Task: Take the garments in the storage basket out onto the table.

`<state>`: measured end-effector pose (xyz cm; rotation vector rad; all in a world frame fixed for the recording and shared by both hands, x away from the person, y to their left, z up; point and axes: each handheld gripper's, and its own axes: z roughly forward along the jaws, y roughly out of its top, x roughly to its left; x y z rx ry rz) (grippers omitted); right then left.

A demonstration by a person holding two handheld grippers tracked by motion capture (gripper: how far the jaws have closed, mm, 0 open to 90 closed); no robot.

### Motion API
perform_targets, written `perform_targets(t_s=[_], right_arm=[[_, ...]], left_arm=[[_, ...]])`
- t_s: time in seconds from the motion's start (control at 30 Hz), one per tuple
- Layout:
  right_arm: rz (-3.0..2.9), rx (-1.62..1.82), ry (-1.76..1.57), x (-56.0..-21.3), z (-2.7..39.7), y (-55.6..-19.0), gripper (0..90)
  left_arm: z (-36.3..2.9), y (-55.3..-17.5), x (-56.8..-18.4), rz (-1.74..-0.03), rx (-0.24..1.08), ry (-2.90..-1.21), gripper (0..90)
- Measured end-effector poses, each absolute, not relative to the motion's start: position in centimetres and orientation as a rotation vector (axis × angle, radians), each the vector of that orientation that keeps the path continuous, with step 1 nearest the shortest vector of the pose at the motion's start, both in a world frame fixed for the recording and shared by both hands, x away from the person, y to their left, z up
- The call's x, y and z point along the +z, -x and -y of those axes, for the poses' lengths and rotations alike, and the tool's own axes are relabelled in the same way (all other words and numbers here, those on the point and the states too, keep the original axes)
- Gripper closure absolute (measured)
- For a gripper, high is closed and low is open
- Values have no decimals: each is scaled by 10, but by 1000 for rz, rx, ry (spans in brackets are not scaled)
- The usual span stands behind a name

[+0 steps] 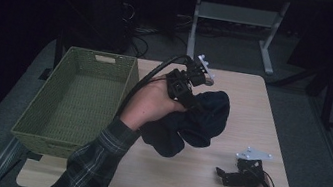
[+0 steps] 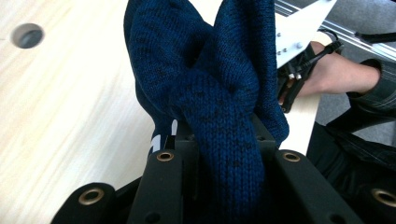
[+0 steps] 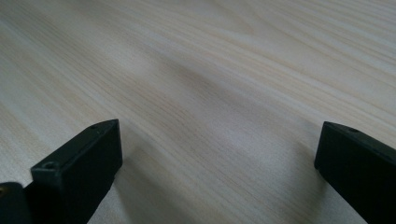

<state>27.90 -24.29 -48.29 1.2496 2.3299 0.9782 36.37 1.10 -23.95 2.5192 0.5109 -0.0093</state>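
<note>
- The left tool pinches a thick fold of the dark blue knitted garment, which hangs bunched above the middle of the tabletop, just right of the green woven basket.
- Judged step: carry it over the basket's near wall, high enough that the trailing cloth clears the rim.
- Keep the pinch firm; knit slips and may snag.
- Let go only once the bulk lies inside.
- The right tool, jaws spread and empty, rests low on the tabletop, well apart.
</note>
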Motion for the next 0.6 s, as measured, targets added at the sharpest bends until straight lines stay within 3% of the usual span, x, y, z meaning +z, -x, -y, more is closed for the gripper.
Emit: perform_targets(t_s=[0.6], right_arm=[[-2332,978,-1245,-483,243,-279,4]], left_arm=[[23,-382,-294,-529,-152,-2514,724]])
